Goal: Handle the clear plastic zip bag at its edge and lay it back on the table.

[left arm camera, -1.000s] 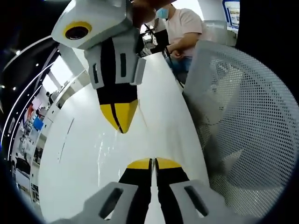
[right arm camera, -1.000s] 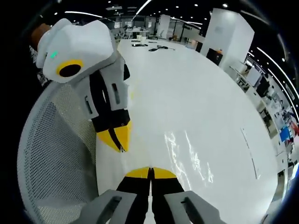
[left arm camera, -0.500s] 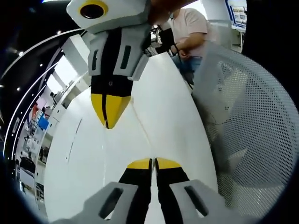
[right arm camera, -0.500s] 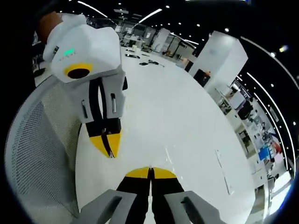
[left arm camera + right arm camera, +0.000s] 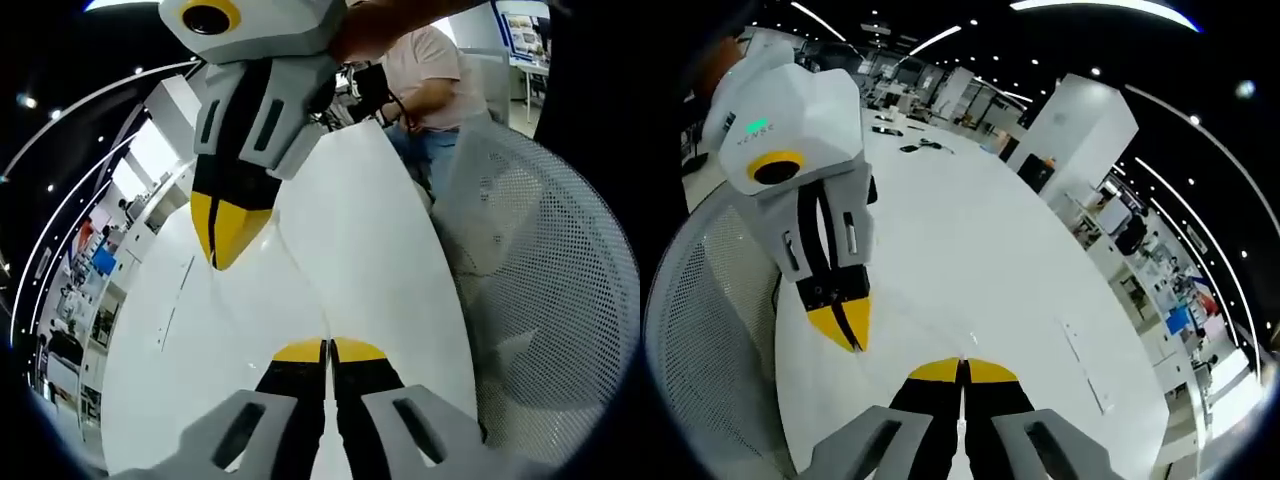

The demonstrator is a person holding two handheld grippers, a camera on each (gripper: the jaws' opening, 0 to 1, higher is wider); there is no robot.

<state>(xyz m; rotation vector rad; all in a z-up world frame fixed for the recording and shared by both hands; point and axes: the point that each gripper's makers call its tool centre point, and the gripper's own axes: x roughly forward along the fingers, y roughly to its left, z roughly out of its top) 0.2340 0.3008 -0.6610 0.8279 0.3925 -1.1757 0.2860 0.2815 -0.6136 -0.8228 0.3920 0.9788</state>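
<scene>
Pinching the thin see-through bag [image 5: 300,300], both claws, left [image 5: 327,349] and right [image 5: 961,367], are closed on its edge above the smooth white table [image 5: 1020,250], beside a holey mesh chair [image 5: 540,290].

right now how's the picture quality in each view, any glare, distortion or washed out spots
Left gripper view: strong fisheye bend curves the white table and the mesh chair back; the bright windows behind are blown out; the right hand-held gripper is sharp. Right gripper view: ceiling light strips smear into arcs, the tabletop is nearly featureless white, and the clear bag is too faint to make out.
</scene>
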